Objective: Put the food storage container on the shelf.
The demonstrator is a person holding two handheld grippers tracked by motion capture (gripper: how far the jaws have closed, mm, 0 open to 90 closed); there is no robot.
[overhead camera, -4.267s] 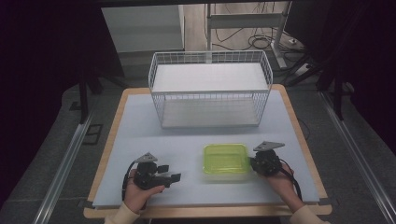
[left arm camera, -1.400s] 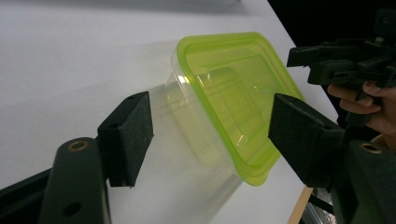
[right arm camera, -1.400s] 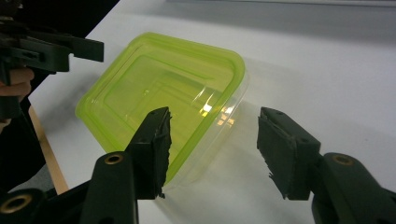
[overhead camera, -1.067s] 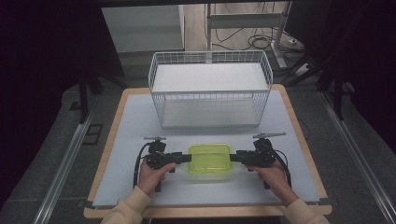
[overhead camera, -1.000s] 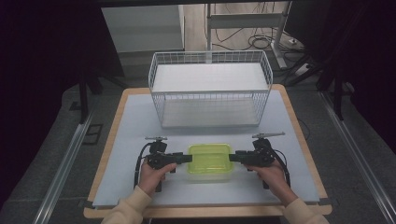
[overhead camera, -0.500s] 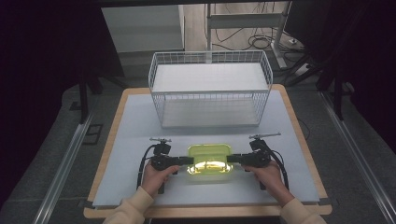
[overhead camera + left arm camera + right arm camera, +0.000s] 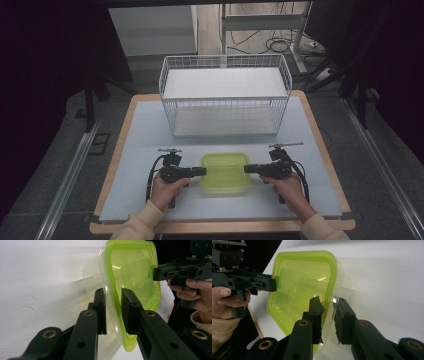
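A: Both claws have come in on the container since about 4 seconds back; then the left claw (image 7: 200,171) sat apart at the near-left of the counter (image 7: 145,135) and the box lay by the right claw (image 7: 248,169). Now the box sits centred between them.

B: Container position?

A: Green-lidded clear container (image 7: 225,171) on the white counter, near edge, in front of the wire basket (image 7: 225,102) and well apart from it. From above it looks level on the surface.

B: Left claw state?

A: Left gripper view: jaws have just been closing, with the lid rim (image 7: 112,315) between them. Right-hand pad is against the rim, left-hand pad is tight behind the clear wall. I'd call it clamped on the container's left edge.

B: Right?

A: Right gripper view: also just been closing, with the container's (image 7: 302,292) edge in between. Inner pad touches the green lid side, outer pad sits at the clear wall; a thin gap may remain there, hard to tell. Reads as gripping the right edge.

B: Each claw visible from the other side?

A: Yes. Right claw (image 7: 155,273) bites the far rim in the left gripper view, left claw (image 7: 274,285) does the same in the right gripper view. 2 hands, 1 box, opposite short sides.
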